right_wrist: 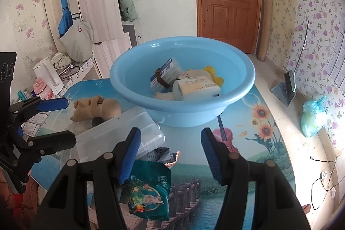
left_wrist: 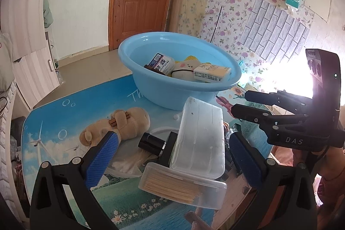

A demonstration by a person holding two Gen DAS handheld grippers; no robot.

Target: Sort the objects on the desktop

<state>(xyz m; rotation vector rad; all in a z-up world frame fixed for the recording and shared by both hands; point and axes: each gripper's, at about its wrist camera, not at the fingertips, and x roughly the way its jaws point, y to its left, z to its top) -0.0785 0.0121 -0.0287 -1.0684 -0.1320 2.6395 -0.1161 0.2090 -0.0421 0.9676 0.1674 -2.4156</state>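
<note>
Toothpick box (left_wrist: 183,186) lies between wide-open left jaws; right jaws stand apart, empty, facing basin (right_wrist: 183,100).

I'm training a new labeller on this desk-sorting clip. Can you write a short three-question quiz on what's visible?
1. True or false: the blue basin is empty.
2. What lies between the fingers of the left hand-held gripper? A) clear plastic box B) plush toy C) green packet
3. Fill in: the toothpick case lies ___ the basin than the plush toy does.

Key: 1 false; 2 A; 3 farther from
</note>
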